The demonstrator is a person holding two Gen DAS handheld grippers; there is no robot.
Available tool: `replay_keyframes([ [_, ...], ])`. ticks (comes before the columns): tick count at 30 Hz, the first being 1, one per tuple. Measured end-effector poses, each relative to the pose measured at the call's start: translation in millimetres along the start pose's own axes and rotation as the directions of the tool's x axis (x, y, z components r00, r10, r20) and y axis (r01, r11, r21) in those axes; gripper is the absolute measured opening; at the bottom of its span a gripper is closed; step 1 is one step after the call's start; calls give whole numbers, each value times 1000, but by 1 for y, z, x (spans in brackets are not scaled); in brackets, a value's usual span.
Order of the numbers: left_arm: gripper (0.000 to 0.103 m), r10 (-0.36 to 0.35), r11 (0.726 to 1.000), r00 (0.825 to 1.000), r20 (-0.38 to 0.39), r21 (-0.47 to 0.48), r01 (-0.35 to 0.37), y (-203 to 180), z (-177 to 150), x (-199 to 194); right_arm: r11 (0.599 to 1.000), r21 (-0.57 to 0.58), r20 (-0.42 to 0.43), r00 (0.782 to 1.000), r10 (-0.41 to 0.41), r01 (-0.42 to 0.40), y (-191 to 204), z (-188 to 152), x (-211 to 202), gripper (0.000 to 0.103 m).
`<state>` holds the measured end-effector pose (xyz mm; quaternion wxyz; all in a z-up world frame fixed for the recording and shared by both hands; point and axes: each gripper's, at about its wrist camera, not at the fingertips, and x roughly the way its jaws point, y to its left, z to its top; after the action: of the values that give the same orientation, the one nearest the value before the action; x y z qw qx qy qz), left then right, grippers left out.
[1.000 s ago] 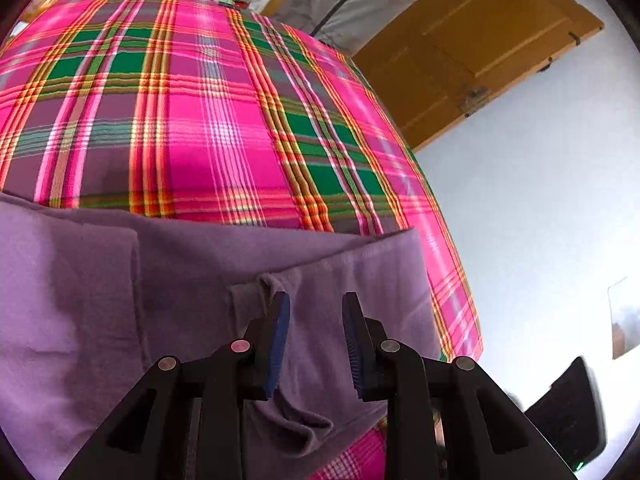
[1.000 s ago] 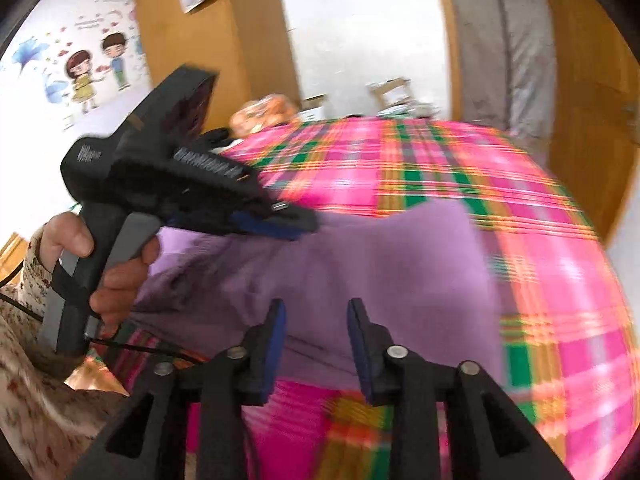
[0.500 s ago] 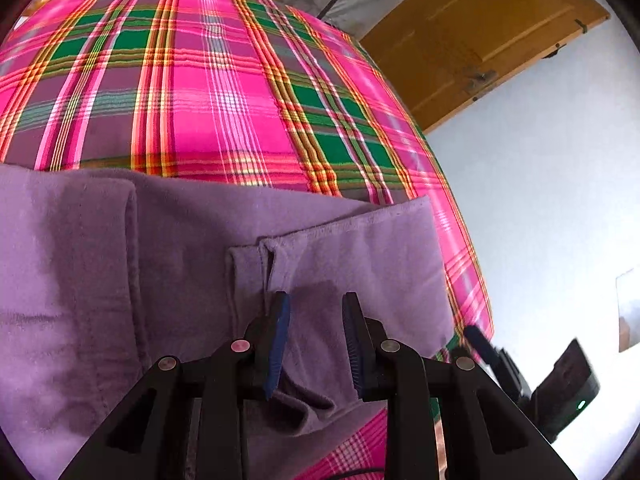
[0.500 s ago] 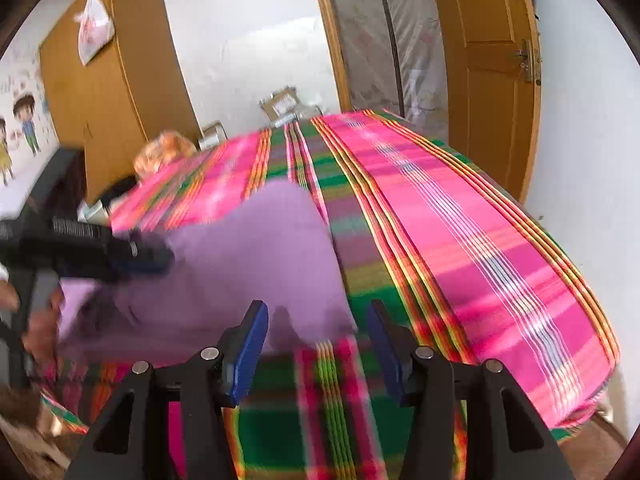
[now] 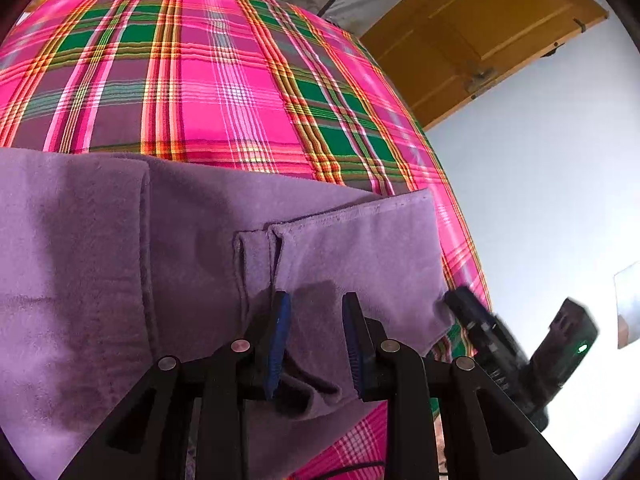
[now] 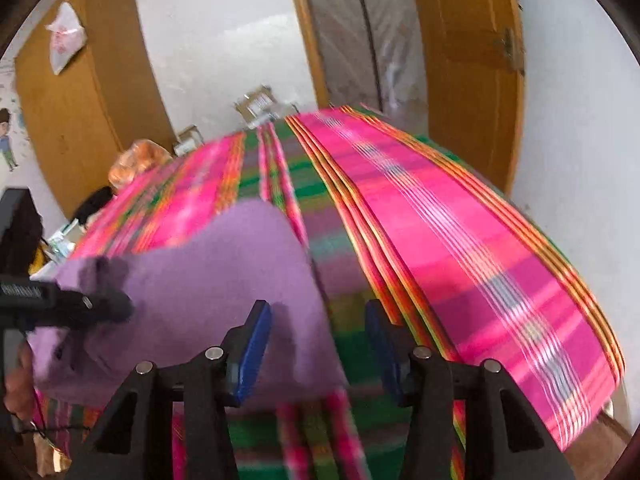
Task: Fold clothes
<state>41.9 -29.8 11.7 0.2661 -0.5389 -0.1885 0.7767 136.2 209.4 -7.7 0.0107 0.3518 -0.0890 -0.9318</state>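
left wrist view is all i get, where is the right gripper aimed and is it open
Observer: The right gripper is open, its jaws straddling the near right edge of the purple garment, with nothing between them.
Operator: can you see my left gripper from there
Observer: Yes, the left gripper comes in from the left, its tip over the garment's crumpled near-left part.
Operator: anything past the bed
Observer: A wooden wardrobe with a plastic bag hanging on it stands beyond the plaid bedspread.
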Motion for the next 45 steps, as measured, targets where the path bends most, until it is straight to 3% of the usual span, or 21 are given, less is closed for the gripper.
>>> replay_keyframes([
  [5,28,-10,1000,1000,-10,-2,10,2,2,1,993,-97,-18,998,64,-66,24,25,18,14],
  [9,28,-26,1000,1000,-18,-7,25,4,2,2,987,-156,-48,998,39,-46,39,37,38,14],
  [14,28,-43,999,999,-18,-1,43,7,2,0,993,-120,-128,992,-15,0,33,43,70,12],
  [25,28,-78,997,997,-25,-18,77,11,2,0,998,-55,-114,993,-3,-3,26,59,73,12],
  [27,28,-81,997,996,-25,-20,81,11,2,1,996,-84,-144,989,-27,15,30,56,83,13],
  [34,28,-51,999,998,-26,4,51,9,-1,-3,993,-112,-126,991,-49,35,33,54,82,13],
  [40,28,-19,1000,999,-26,14,20,10,-10,-11,999,-36,-136,990,-42,38,30,57,70,15],
  [45,28,0,1000,1000,-16,7,0,14,-20,-21,990,-114,-88,994,69,-79,64,33,37,16],
])
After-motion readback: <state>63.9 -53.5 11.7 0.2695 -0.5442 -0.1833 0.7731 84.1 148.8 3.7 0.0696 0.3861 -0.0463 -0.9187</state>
